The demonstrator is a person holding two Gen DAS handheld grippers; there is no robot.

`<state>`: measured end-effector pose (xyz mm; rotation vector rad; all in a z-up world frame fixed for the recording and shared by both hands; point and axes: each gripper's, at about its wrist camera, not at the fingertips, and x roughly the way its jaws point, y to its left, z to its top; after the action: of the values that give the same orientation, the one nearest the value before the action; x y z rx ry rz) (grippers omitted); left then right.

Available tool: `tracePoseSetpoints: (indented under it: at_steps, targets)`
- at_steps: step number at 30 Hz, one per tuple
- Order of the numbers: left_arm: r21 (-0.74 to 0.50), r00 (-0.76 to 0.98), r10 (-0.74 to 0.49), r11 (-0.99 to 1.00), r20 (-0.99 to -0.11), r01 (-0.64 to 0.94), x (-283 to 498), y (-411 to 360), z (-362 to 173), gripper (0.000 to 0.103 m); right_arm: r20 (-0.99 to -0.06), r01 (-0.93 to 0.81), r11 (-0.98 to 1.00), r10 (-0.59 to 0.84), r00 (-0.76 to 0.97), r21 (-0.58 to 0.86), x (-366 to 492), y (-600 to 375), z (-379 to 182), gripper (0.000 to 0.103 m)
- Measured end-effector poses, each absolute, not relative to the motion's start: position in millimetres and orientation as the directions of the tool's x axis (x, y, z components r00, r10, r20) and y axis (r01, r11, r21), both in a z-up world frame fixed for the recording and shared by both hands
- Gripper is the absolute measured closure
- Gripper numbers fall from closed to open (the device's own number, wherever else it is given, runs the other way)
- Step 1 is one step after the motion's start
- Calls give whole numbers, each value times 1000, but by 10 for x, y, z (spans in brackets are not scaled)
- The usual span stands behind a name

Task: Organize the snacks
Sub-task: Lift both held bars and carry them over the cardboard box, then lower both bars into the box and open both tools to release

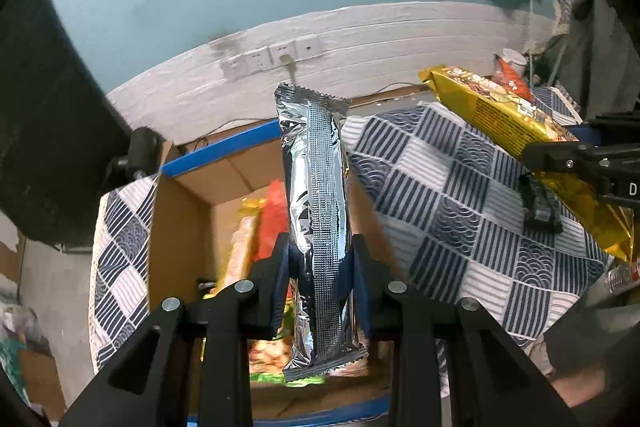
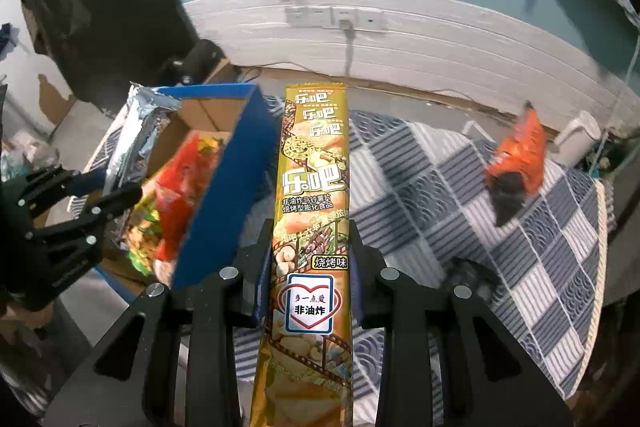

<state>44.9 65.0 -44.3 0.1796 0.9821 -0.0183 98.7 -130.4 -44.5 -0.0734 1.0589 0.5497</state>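
Observation:
My left gripper (image 1: 320,251) is shut on a long silver foil snack packet (image 1: 316,187), held upright over the open cardboard box (image 1: 180,227) with blue edges. The box holds red and yellow snack bags (image 1: 268,227). My right gripper (image 2: 310,239) is shut on a long gold snack packet (image 2: 314,167), just right of the box's blue wall (image 2: 224,195). In the left wrist view the gold packet (image 1: 500,123) and right gripper (image 1: 560,157) show at the right. In the right wrist view the silver packet (image 2: 136,131) and left gripper (image 2: 96,195) are at the left.
The box stands on a table with a blue-and-white checked cloth (image 2: 460,187). An orange snack bag (image 2: 516,159) lies on the cloth at the far right, near a white cup (image 2: 580,135). A white-panelled wall with sockets (image 1: 272,59) runs behind.

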Motion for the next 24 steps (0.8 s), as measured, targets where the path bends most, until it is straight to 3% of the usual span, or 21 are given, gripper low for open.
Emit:
tracePoseSetpoints:
  at_steps: [24]
  targets:
    - [122,491,131,991,-861,-52,534,1598,-729,74,-882,-584,787,403,246,196,1241,132,-662,74]
